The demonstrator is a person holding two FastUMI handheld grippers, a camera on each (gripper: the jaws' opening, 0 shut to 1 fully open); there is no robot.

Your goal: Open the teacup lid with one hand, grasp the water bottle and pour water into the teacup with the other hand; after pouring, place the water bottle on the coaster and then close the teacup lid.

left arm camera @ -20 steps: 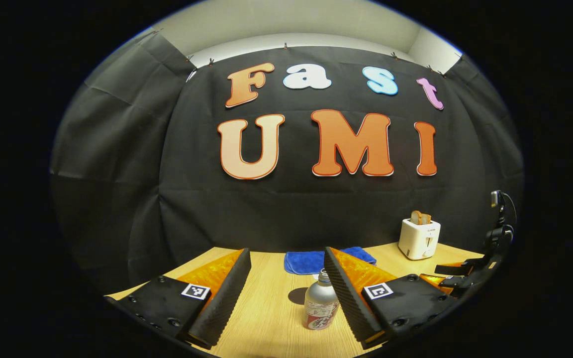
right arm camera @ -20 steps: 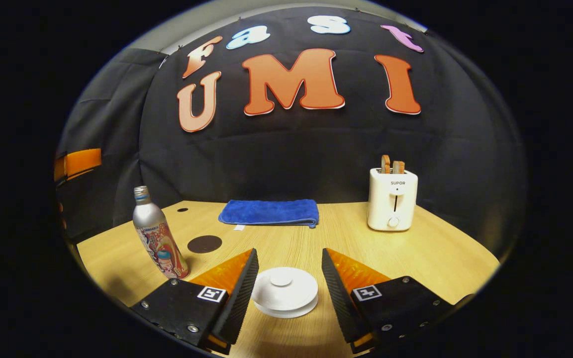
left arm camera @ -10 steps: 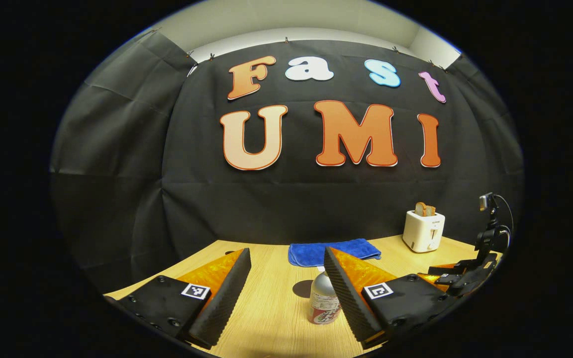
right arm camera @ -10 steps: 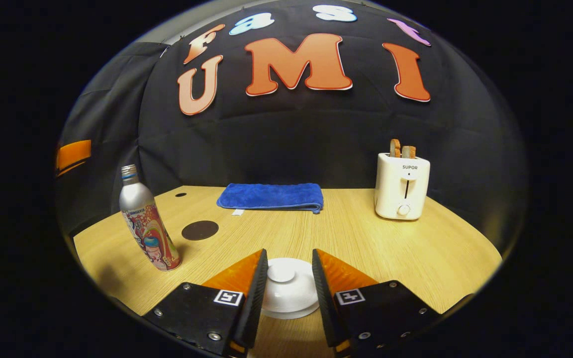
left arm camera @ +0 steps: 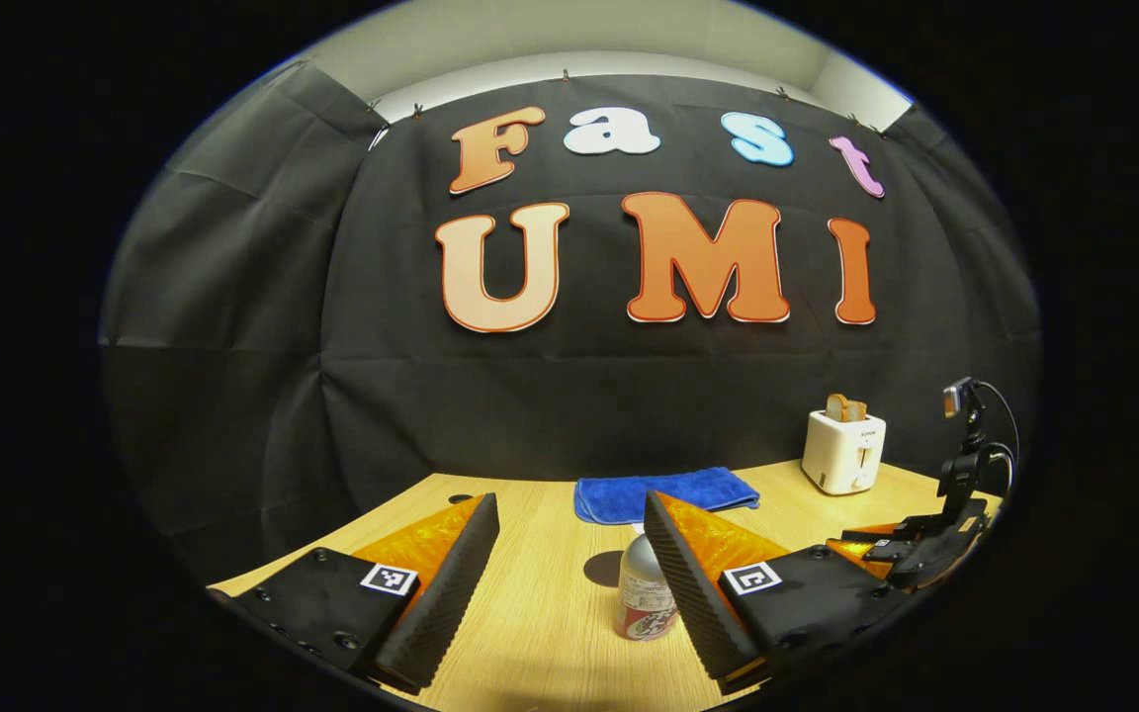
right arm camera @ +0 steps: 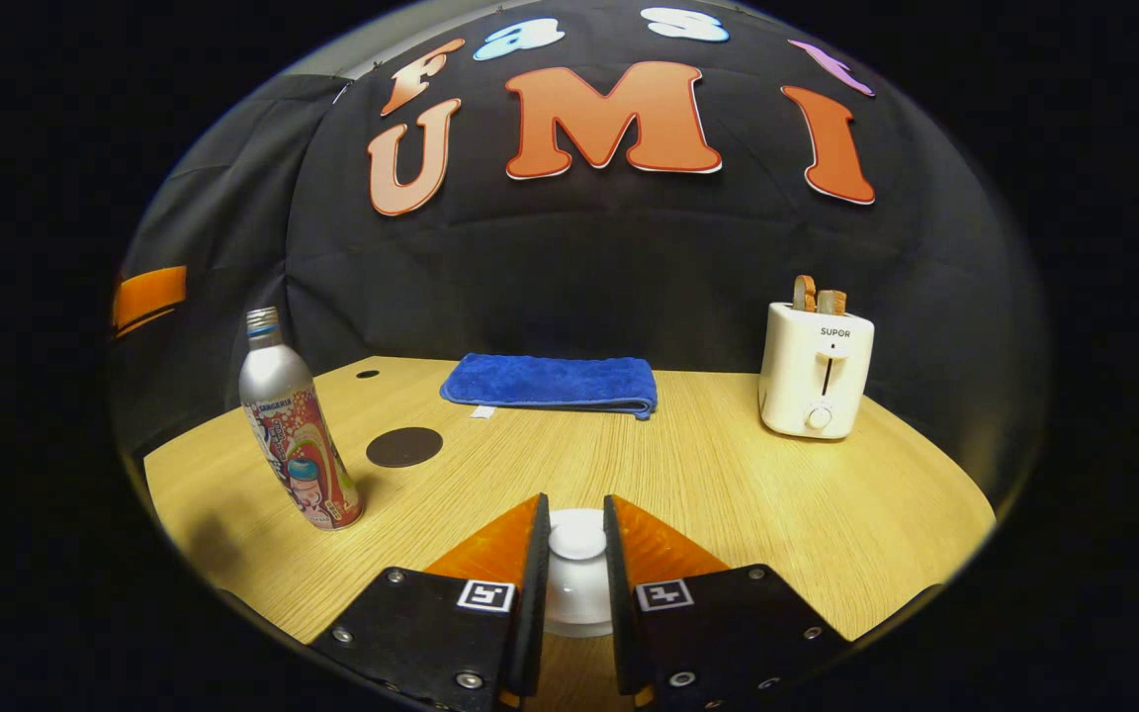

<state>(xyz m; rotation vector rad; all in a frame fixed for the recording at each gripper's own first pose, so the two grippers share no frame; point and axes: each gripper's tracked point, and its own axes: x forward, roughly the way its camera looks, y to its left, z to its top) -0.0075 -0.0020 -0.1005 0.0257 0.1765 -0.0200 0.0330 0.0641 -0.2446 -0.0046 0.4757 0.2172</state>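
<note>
In the right gripper view, the white teacup lid (right arm camera: 577, 593) sits low on the wooden table (right arm camera: 728, 494), and my right gripper (right arm camera: 574, 506) is shut on its round knob (right arm camera: 577, 541). The cup under the lid is hidden by the fingers. To the left, a silver water bottle (right arm camera: 298, 435) with a colourful label stands upright, and a dark round coaster (right arm camera: 404, 446) lies just beyond it. In the left gripper view, my left gripper (left arm camera: 570, 499) is open. The bottle (left arm camera: 641, 593) stands ahead of it by the right-hand finger, which partly hides it, with the coaster (left arm camera: 601, 571) behind.
A folded blue cloth (right arm camera: 550, 383) lies at the back of the table. A white toaster (right arm camera: 817, 368) with bread in its slots stands at the back right. The left gripper view shows the right gripper (left arm camera: 911, 549) low at its right edge.
My right gripper has moved down over the lid and its fingers have shut on the knob. The left gripper has drawn back a little from the bottle and stays open.
</note>
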